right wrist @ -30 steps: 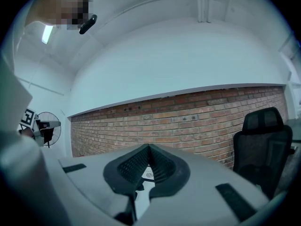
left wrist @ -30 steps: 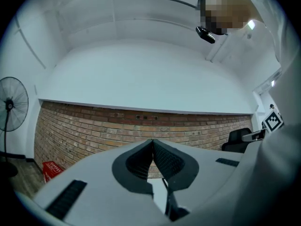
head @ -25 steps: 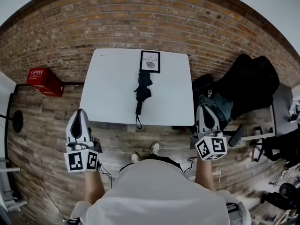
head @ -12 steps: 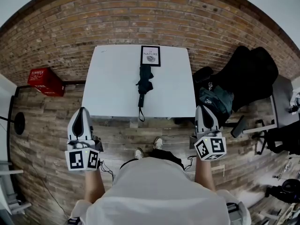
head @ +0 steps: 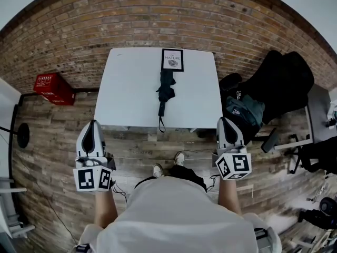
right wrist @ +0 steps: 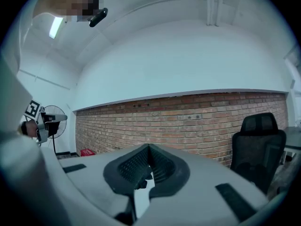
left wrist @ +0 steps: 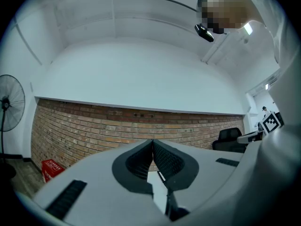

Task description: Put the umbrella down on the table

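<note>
black umbrella [head: 166, 90] lies upper centre on white table [head: 129, 88]; left gripper [head: 92, 125], right gripper [head: 226, 122] closed, empty: back away level.

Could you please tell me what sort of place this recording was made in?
Probably an office or studio workspace. It has a bare brick wall, a white table standing against that wall on a wood plank floor, and a black office chair to the right of the table.
</note>
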Available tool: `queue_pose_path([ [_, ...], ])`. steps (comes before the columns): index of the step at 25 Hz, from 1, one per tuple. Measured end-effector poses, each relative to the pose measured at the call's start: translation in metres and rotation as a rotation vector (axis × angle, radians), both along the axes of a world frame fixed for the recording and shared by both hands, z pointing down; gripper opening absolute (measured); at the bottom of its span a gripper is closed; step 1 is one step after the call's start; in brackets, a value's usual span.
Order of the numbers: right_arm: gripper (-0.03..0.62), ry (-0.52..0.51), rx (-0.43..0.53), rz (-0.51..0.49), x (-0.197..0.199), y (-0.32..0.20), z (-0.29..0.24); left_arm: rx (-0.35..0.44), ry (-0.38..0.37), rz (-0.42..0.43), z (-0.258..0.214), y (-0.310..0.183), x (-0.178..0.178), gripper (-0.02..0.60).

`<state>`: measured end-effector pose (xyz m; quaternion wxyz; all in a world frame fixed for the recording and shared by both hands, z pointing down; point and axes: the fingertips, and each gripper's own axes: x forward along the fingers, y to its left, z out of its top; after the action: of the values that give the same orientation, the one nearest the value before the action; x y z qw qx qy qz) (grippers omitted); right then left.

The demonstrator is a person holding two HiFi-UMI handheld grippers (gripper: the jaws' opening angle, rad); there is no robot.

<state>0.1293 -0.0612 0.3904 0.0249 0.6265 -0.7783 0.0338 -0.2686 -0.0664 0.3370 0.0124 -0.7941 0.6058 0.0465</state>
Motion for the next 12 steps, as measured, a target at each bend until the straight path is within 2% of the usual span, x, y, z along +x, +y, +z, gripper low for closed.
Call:
queue_pose_path([
  [12,0.020,0.022,-0.021,0.007,0.009,0.007,0.006,-0.016,0.003,0.025,0.007,-0.005,0.013,0.025],
])
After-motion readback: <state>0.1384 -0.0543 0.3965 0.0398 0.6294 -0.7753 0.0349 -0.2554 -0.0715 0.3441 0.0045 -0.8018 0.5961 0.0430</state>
